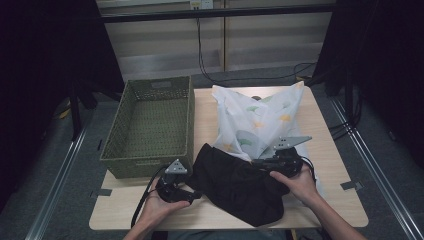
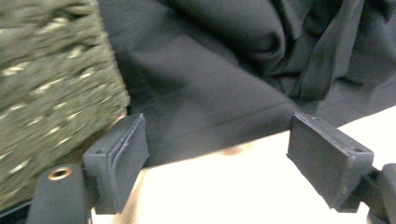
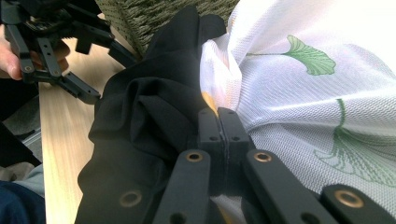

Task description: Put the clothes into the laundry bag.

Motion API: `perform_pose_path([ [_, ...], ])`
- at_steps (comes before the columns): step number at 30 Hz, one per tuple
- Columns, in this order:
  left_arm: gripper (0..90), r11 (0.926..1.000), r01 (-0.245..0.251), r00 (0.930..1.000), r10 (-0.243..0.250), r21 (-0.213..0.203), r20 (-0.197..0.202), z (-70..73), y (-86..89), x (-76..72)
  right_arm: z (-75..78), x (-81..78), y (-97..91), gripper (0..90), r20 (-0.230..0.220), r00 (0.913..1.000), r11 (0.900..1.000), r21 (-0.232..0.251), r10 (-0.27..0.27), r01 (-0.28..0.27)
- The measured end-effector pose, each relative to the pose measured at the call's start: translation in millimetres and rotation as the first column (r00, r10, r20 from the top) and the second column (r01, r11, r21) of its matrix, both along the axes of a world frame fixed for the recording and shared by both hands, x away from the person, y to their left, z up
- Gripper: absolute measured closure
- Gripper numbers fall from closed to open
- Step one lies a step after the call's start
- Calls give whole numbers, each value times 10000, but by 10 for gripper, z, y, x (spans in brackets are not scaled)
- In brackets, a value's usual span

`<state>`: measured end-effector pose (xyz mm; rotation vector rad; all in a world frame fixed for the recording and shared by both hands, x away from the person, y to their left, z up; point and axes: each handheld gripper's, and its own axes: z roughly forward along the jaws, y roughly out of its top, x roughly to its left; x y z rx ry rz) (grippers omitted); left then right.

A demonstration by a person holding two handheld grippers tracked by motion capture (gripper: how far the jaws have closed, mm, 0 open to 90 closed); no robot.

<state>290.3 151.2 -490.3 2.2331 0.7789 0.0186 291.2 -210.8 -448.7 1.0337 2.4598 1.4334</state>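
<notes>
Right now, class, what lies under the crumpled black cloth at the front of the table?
Under the crumpled black cloth lie the pale wooden table and, at its far edge, the white leaf-printed cloth. How far that white cloth runs beneath is covered.

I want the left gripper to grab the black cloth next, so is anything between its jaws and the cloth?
Nothing visible. The left gripper has its jaws open over bare table, and the black cloth lies straight ahead past the pads. The basket stands off to the side in the left gripper view, not in the path.
</notes>
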Motion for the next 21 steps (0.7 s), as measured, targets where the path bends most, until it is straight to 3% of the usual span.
perform_pose_path([
  [5, 187, 9998, -37, 9995, 32, -170, -303, -46, -136, 43, -2, 5, 6, 900, -3, 10000, 10000, 3, 52, -52],
  [6, 222, 9998, -210, 9998, 210, 31, -31, -48, -173, 35, -2, 5, 6, 900, 1, 10000, 10000, 7, 60, -60],
  [9, 398, 9992, -359, 9992, 356, 191, 202, -40, -229, 30, -2, 9, 10, 900, -28, 10000, 10000, 18, 54, -54],
  [11, 646, 9990, -244, 9996, 238, 381, 171, -22, -246, 26, 4, 6, 23, 900, 5, 10000, 10000, -15, 91, -91],
  [12, 646, 9986, -232, 9996, 223, 481, 194, -20, -246, 20, 4, 6, 23, 900, 5, 10000, 10000, -15, 91, -91],
  [14, 824, 9997, 14, 9998, -19, 224, 194, 6, -241, -3, 7, 11, 24, 900, 2, 10000, 10000, 11, 98, -98],
  [15, 833, 9997, 14, 9998, -19, 224, 194, 6, -241, -3, 7, 11, 24, 900, 2, 10000, 10000, 11, 98, -98],
  [17, 833, 9993, -35, 10000, 35, -381, 9, 71, -208, -13, 14, 15, 20, 900, 35, 10000, 10000, 52, 83, -83],
  [21, 854, 9963, 222, 9988, -184, -834, 457, 255, -207, -61, 23, 14, 9, 900, 25, 10000, 9999, 98, 64, -65],
])
